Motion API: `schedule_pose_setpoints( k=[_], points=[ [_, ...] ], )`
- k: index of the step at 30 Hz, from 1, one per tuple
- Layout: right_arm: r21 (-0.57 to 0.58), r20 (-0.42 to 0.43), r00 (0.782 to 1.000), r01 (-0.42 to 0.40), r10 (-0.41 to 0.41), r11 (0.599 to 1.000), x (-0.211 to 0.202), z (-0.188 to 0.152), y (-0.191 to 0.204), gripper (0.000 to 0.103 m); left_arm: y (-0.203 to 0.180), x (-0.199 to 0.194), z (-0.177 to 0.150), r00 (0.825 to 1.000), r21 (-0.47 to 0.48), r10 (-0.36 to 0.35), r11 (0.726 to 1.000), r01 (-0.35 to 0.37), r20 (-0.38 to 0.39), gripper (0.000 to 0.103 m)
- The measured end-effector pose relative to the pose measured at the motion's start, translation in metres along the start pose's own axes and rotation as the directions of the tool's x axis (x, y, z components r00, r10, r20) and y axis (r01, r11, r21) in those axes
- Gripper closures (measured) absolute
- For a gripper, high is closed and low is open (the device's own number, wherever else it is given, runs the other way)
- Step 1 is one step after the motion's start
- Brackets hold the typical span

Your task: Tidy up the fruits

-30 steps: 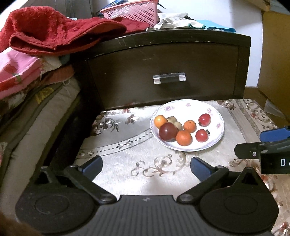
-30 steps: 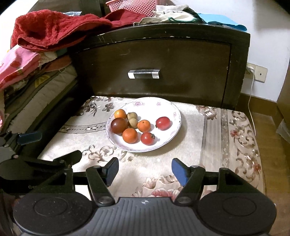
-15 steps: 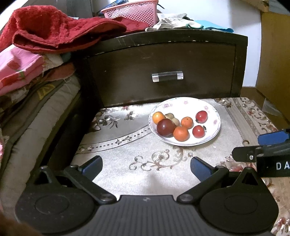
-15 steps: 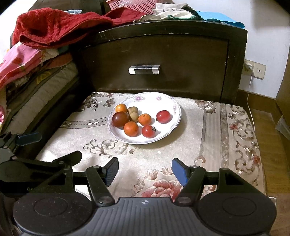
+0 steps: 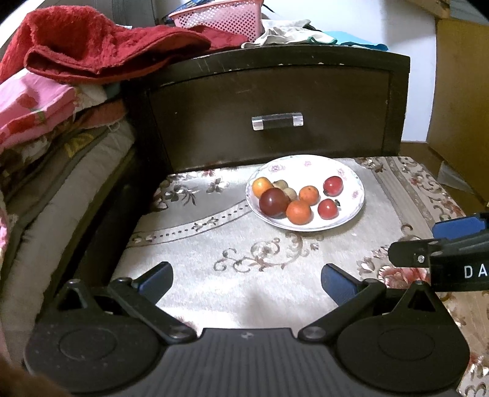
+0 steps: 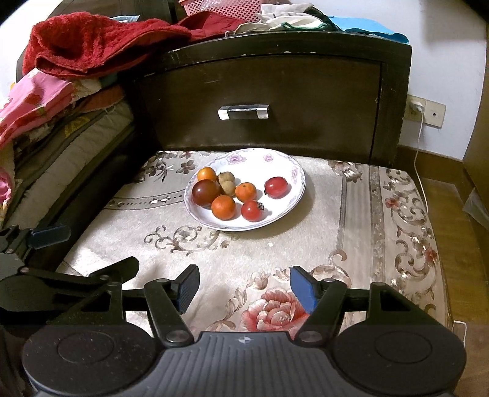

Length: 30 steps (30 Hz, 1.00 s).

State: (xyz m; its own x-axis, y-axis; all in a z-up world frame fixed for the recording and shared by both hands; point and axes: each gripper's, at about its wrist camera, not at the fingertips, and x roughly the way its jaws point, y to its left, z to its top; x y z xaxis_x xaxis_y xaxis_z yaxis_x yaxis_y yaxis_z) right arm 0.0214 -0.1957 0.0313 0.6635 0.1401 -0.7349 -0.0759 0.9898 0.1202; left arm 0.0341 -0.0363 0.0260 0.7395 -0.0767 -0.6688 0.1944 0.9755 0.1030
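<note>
A white flowered plate rests on a patterned cloth before a dark drawer. In it lie three orange fruits, a large dark plum, two small brown fruits, a red fruit and a small red tomato. My left gripper stands open over the cloth, nearer than the plate and to its left. Over the rose pattern, short of the plate, my right gripper is open with nothing between its fingers.
The dark drawer front with a clear handle rises right behind the plate. Red towel, pink basket and folded bedding pile up at left and on top. A wall socket with cable is at right.
Both views have shifted slightly, so the plate sits a little higher and further away than a second ago. The fruits lie as before and both grippers stay open.
</note>
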Motion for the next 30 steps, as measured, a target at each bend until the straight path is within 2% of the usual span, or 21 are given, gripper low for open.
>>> schedule_pose_setpoints(
  k=[30],
  points=[
    [-0.006, -0.035, 0.999, 0.008, -0.008, 1.000, -0.029, -0.040, 0.020, 0.039, -0.003, -0.026, -0.036, 0.998, -0.030, -0.007, 1.000, 0.005, -0.059, 0.000]
  ],
)
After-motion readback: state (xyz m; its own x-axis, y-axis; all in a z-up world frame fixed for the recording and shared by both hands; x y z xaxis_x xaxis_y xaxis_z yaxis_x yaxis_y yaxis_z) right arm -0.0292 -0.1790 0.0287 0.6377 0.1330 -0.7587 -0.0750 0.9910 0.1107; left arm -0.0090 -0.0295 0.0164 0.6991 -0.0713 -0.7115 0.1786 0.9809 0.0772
